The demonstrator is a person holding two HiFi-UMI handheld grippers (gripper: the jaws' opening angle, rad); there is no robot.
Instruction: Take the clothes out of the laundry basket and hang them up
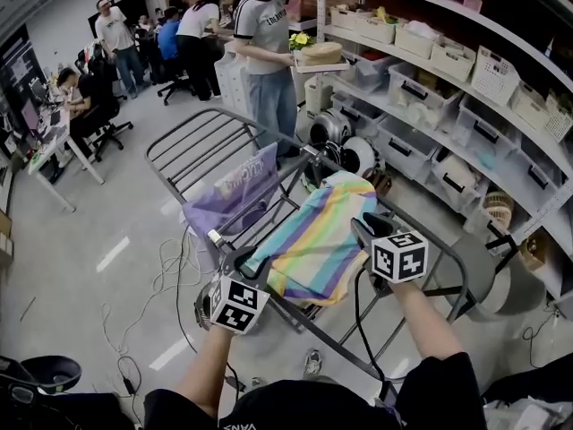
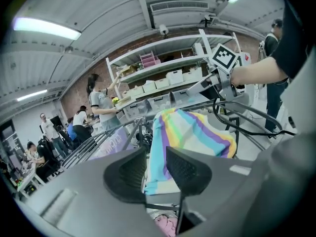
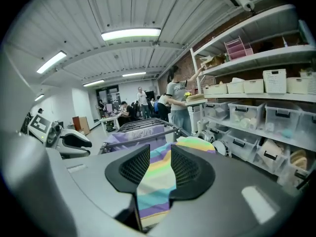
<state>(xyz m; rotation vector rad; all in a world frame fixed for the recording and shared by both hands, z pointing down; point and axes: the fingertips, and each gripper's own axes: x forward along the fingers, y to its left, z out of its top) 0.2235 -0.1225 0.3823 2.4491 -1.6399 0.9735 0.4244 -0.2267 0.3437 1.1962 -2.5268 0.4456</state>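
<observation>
Here, left hand-held gripper [image 2: 156, 157], right hand-held gripper [image 3: 160, 154] both gaping, striped cloth [image 1: 318, 240] over rack [image 1: 192, 146], shelves [image 1: 448, 106] behind

Bright ceiling tubes [image 3: 131, 33]; fisheye edges; soft focus.

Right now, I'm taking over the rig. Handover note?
Left gripper: jaws apart, empty; a corner of the striped cloth lies just beyond them.
Right gripper: jaws apart, striped cloth shows in the gap, pads not pressing it.
Done: striped cloth draped over the drying rack; purple cloth hangs further along.
Left: a pink item shows below the rack, probably more laundry; basket not clearly in view. Fetch the next piece.
</observation>
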